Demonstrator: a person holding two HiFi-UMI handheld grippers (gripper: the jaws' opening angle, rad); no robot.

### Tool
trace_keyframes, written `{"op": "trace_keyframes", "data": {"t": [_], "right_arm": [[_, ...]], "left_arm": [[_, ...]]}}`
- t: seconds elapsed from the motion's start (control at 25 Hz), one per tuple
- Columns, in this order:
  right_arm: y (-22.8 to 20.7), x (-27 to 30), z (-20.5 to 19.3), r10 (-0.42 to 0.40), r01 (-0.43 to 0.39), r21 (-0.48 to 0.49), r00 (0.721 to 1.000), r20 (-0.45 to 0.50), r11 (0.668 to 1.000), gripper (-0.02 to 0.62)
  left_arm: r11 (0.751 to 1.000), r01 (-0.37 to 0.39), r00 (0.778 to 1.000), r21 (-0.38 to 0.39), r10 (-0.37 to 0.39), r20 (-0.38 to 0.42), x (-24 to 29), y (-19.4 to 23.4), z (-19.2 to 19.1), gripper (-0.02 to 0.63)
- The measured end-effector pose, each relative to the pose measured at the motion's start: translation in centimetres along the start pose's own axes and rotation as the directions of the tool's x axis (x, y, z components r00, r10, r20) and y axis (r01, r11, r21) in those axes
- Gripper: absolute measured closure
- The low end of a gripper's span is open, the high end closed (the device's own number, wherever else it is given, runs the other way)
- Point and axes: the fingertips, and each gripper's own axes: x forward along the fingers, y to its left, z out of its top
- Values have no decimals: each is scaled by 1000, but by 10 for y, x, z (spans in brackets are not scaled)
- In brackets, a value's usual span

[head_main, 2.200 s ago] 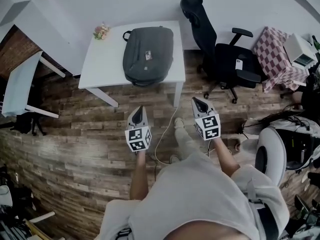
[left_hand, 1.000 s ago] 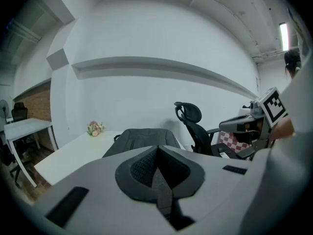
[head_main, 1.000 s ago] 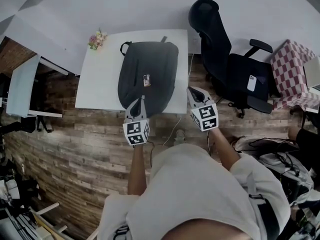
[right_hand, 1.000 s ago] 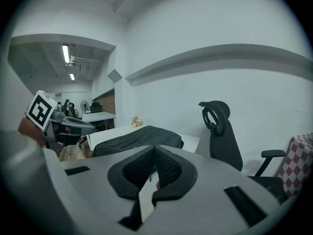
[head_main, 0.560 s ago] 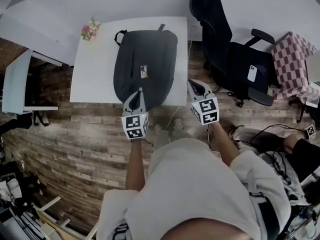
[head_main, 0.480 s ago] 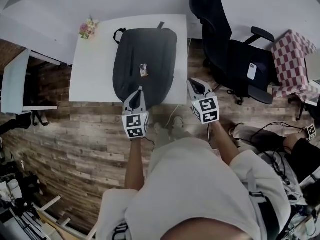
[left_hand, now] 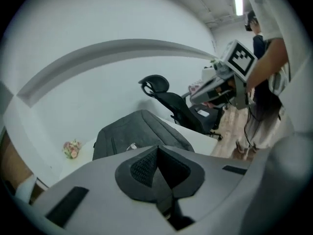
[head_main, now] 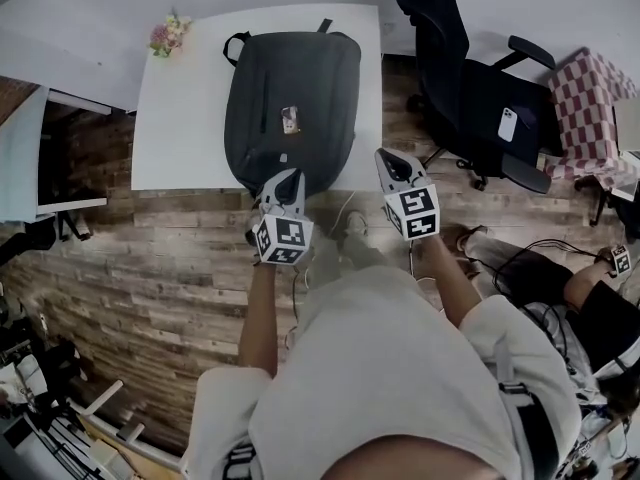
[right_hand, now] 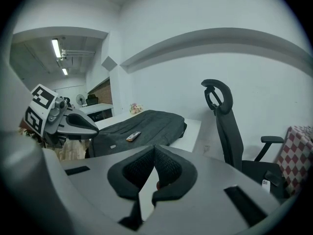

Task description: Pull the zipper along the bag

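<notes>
Dark grey woven-fabric bag (head_main: 300, 78), rounded rectangle, flat on smooth white table (head_main: 180, 118). Left gripper (head_main: 289, 177), right gripper (head_main: 385, 157): mesh-textured pads (left_hand: 143, 167) pressed together, pinching nothing.

I'm seeing a white tabletop (head_main: 180, 118) carrying a dark grey bag (head_main: 300, 73) lying flat, with a small flower bunch (head_main: 166, 36) sitting at its far-left corner.

head view looks down; all three views share bag (head_main: 320, 88).

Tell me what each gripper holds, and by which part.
Nothing. The left gripper and the right gripper are both shut, nothing between their jaws; the backpack lies unheld.
</notes>
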Motion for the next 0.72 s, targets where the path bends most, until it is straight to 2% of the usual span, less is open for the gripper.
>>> {"op": "trace_keyframes", "data": {"t": [0.08,0.16,0.36,0.48,0.52,0.64,0.72], "right_arm": [[2,3,-4,0,0,0,1000,-9,1000,581],[5,4,-8,1,-1,-2,1000,-19,1000,581],[11,6,-17,7,-7,-3,999,-36,1000,581],[16,7,-20,12,-12,-3,999,-43,1000,581],[17,8,-21,14,-14,-4,999,-45,1000,581],[21,8,-22,20,-20,-9,999,-49,1000,581],[23,9,-23,23,-24,-14,998,-54,1000,581]], "left_arm": [[990,51,998,134,-45,-44,4,-12,-7,580],[963,100,993,248,-80,-90,7,-22,-16,580],[882,202,975,427,-137,-177,11,-41,-33,578],[843,274,957,463,-191,-219,12,-53,-40,574],[839,293,951,459,-207,-229,12,-57,-43,559],[835,336,935,436,-238,-264,15,-63,-53,430],[839,354,926,413,-254,-278,19,-66,-59,411]]}}
